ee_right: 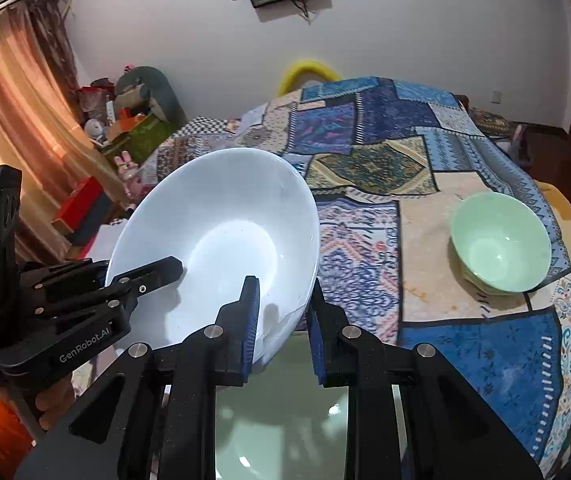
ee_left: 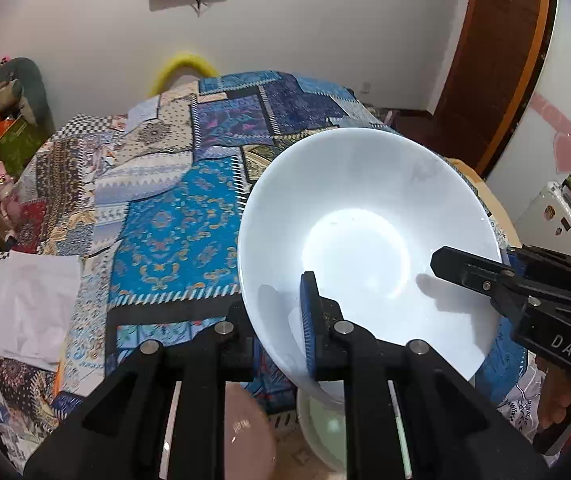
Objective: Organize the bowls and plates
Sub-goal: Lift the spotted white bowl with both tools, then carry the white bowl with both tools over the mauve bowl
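A large white bowl (ee_left: 365, 240) is held tilted in the air above the patchwork cloth, gripped from two sides. My left gripper (ee_left: 281, 332) is shut on its near rim, one finger inside and one under. My right gripper (ee_right: 283, 320) is shut on the opposite rim of the white bowl (ee_right: 221, 248). Each gripper shows in the other's view: the right gripper (ee_left: 485, 280) at the right, the left gripper (ee_right: 141, 280) at the left. A green bowl (ee_right: 501, 240) stands on a stack of green dishes at the right of the bed. A pale green dish (ee_right: 281, 420) lies below the right gripper.
A patchwork cloth (ee_left: 173, 200) covers the surface. A pink bowl (ee_left: 245, 432) and a pale green dish (ee_left: 321, 424) lie under the left gripper. A white cloth (ee_left: 29, 304) lies at the left edge. Clutter stands at the far left; a fridge (ee_left: 565, 216) at the right.
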A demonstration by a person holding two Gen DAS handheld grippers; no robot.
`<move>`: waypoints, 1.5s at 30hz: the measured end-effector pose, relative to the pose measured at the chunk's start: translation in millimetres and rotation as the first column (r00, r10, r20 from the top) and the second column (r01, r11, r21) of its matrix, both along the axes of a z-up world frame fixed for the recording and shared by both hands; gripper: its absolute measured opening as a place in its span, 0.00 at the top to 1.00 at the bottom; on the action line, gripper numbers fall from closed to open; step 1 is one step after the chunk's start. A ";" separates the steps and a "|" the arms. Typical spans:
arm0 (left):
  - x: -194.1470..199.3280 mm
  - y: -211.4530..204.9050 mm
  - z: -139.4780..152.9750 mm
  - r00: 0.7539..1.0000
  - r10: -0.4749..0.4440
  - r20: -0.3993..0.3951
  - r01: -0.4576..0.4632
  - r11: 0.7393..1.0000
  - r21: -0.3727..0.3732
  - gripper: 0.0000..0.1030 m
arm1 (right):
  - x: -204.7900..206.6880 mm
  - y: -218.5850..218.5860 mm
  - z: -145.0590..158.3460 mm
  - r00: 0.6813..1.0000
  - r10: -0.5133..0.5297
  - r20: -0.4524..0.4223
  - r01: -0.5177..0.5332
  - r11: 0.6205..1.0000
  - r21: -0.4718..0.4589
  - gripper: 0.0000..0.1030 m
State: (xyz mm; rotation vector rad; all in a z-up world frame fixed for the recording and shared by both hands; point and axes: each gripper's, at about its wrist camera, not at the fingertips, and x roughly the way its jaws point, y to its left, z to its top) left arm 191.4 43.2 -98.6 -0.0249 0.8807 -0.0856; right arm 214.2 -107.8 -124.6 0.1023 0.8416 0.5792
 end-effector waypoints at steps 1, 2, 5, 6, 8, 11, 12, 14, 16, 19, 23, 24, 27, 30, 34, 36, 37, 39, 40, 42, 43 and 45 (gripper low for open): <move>-4.7 2.6 2.2 1.000 0.005 0.006 -0.005 1.000 -0.001 0.85 | -3.2 1.9 1.5 1.000 0.003 0.003 -0.003 1.000 0.002 0.80; -10.8 6.5 5.1 1.000 0.013 0.014 -0.013 1.000 -0.002 0.85 | -6.2 5.4 3.1 1.000 0.010 0.007 -0.010 1.000 0.004 0.80; -25.4 16.5 9.8 0.999 0.032 0.020 -0.032 0.999 -0.008 0.85 | -15.1 13.1 7.0 0.999 0.029 0.013 -0.029 1.000 0.008 0.80; -29.2 19.3 10.8 0.999 0.036 0.020 -0.036 0.999 -0.008 0.85 | -17.7 15.2 8.2 0.999 0.034 0.014 -0.034 0.999 0.010 0.80; -40.0 25.4 14.2 0.999 0.047 0.028 -0.047 0.999 -0.008 0.85 | -24.4 22.6 10.6 0.999 0.049 0.021 -0.049 0.999 0.009 0.80; -53.0 34.0 19.0 0.997 0.064 0.047 -0.064 0.998 -0.002 0.85 | -32.9 31.9 12.2 0.997 0.066 0.029 -0.067 0.998 0.009 0.80; -56.7 36.4 20.0 0.996 0.069 0.050 -0.069 0.998 -0.001 0.85 | -35.5 36.1 12.1 0.997 0.073 0.031 -0.074 0.997 0.011 0.80; -65.0 42.9 21.4 0.995 0.082 0.052 -0.082 0.997 -0.002 0.85 | -40.2 39.0 11.8 0.996 0.083 0.031 -0.084 0.996 0.016 0.80; -72.2 48.3 21.5 0.994 0.092 0.052 -0.092 0.996 -0.002 0.85 | -44.6 45.8 10.8 0.995 0.096 0.029 -0.097 0.995 0.020 0.80; -82.5 58.9 20.7 0.993 0.109 0.053 -0.109 0.994 -0.007 0.85 | -50.1 54.9 7.7 0.993 0.114 0.029 -0.115 0.993 0.025 0.80; -96.4 71.4 15.6 0.989 0.136 0.050 -0.136 0.991 -0.005 0.85 | -56.9 67.7 2.3 0.990 0.139 0.028 -0.139 0.990 0.024 0.80; -98.2 74.3 13.9 0.989 0.139 0.048 -0.139 0.990 -0.004 0.85 | -58.8 70.2 1.1 0.989 0.144 0.028 -0.144 0.989 0.024 0.80; -107.2 84.1 7.5 0.987 0.157 0.043 -0.157 0.988 -0.013 0.85 | -63.3 78.5 -3.5 0.987 0.160 0.021 -0.161 0.987 0.022 0.80; -115.6 92.6 1.4 0.984 0.174 0.047 -0.173 0.985 -0.022 0.85 | -65.5 85.7 -10.2 0.984 0.179 0.009 -0.179 0.984 0.023 0.80; -121.1 100.6 -11.7 0.982 0.187 0.036 -0.187 0.982 -0.019 0.85 | -67.9 94.3 -20.7 0.981 0.194 -0.006 -0.194 0.981 0.013 0.80; -121.1 105.4 -19.6 0.982 0.189 0.018 -0.188 0.982 -0.028 0.85 | -68.7 98.2 -26.9 0.980 0.199 -0.021 -0.199 0.980 0.014 0.80; -121.4 107.8 -23.0 0.981 0.191 0.011 -0.191 0.981 -0.033 0.85 | -68.6 99.9 -30.3 0.979 0.200 -0.030 -0.200 0.980 0.016 0.80; -121.2 112.5 -31.8 0.981 0.195 -0.006 -0.195 0.980 -0.039 0.85 | -67.6 102.7 -37.0 0.978 0.204 -0.050 -0.204 0.979 0.018 0.80; -121.0 114.5 -36.4 0.980 0.196 -0.014 -0.197 0.980 -0.039 0.85 | -67.9 104.4 -40.7 0.977 0.205 -0.062 -0.204 0.979 0.022 0.80; -121.3 118.2 -43.5 0.980 0.198 -0.026 -0.198 0.979 -0.041 0.85 | -66.8 107.6 -48.3 0.974 0.211 -0.083 -0.209 0.977 0.027 0.80; -121.0 120.3 -46.5 0.980 0.198 -0.032 -0.199 0.979 -0.042 0.85 | -66.6 108.6 -50.7 0.973 0.212 -0.090 -0.211 0.977 0.028 0.80; -119.8 125.3 -55.0 0.980 0.193 -0.053 -0.195 0.980 -0.041 0.85 | -66.9 111.0 -56.5 0.971 0.215 -0.107 -0.213 0.977 0.030 0.80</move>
